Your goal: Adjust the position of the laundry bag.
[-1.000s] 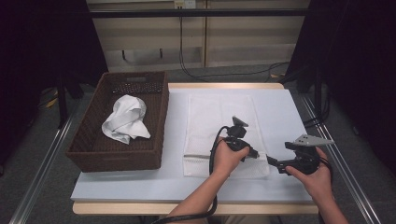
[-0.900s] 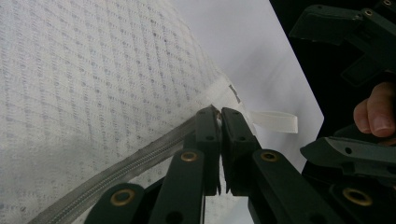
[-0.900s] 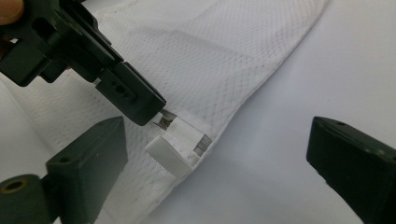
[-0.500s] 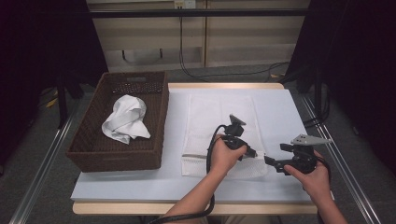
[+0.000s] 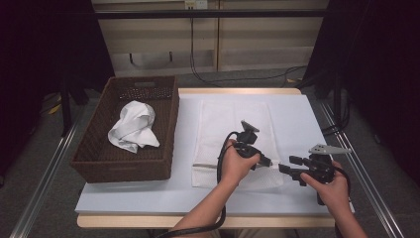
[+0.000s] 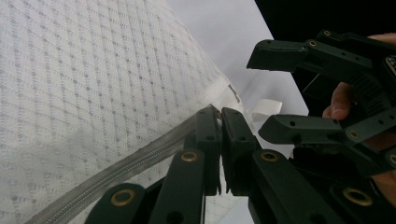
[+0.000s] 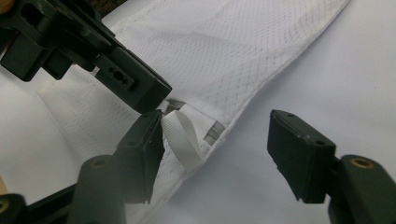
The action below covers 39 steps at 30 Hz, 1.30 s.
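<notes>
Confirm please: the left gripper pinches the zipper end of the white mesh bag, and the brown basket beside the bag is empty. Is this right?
Not quite. The left gripper does pinch the zipper end of the white mesh bag, but the brown basket is not empty: the high view shows a crumpled white cloth lying in it.

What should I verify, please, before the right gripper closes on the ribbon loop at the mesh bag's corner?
1. Left gripper shut at the mesh bag zipper end: ok.
2. Ribbon loop between the right gripper jaws, which have just been closing: ok.
3. Right pads pressing the loop: not ok, gap remains.
4. Bag flat on the table: ok.
5. Zipper fully closed: cannot tell.
</notes>
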Available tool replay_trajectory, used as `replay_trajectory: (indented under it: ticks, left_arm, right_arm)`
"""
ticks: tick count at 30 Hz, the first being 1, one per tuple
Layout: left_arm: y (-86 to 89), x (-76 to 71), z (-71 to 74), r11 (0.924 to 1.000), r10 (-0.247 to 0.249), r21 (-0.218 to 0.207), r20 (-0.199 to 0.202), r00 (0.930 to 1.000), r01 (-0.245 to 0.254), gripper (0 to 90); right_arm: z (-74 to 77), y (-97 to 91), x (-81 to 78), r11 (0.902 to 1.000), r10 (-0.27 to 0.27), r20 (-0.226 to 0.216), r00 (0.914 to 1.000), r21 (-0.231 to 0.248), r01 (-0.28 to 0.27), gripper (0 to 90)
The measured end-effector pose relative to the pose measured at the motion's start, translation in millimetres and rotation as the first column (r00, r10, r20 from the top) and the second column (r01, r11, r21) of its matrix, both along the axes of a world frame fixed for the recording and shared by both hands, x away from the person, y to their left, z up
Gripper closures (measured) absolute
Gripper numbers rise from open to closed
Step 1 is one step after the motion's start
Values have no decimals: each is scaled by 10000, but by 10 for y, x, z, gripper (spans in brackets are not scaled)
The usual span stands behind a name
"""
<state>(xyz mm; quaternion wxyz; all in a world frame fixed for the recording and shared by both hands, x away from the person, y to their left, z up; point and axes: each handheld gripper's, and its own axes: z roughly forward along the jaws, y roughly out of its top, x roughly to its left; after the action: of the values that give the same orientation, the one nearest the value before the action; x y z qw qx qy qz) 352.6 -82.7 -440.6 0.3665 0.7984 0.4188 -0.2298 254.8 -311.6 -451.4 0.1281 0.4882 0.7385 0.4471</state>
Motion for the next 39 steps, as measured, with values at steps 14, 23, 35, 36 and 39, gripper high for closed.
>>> replay_trajectory:
  ticks: [14, 23, 35, 36, 39]
  left_arm:
    - [81, 1, 1, 9999, -117, -81, -41, 9999, 117, 866]
    - [115, -4, 6, 9994, 93, -330, -95, 9999, -96, 866]
    - [156, 0, -35, 9991, 125, -404, -164, 9998, -132, 866]
    - [160, 4, -42, 9993, 88, -355, -82, 9999, -91, 866]
    - [155, -5, -64, 9995, 132, -291, -77, 9999, -134, 866]
  right_arm:
    - [-67, 28, 62, 9929, -252, -1048, 9942, 1128, 371, 446]
    - [-59, 86, 108, 9803, -93, -1505, 9886, 1937, 387, 497]
    - [-10, 111, 152, 9665, -139, -1825, 9831, 2494, 600, 716]
    - [-8, 112, 154, 9668, -107, -1898, 9818, 2488, 587, 730]
    - [-2, 115, 159, 9662, -83, -1893, 9819, 2516, 566, 763]
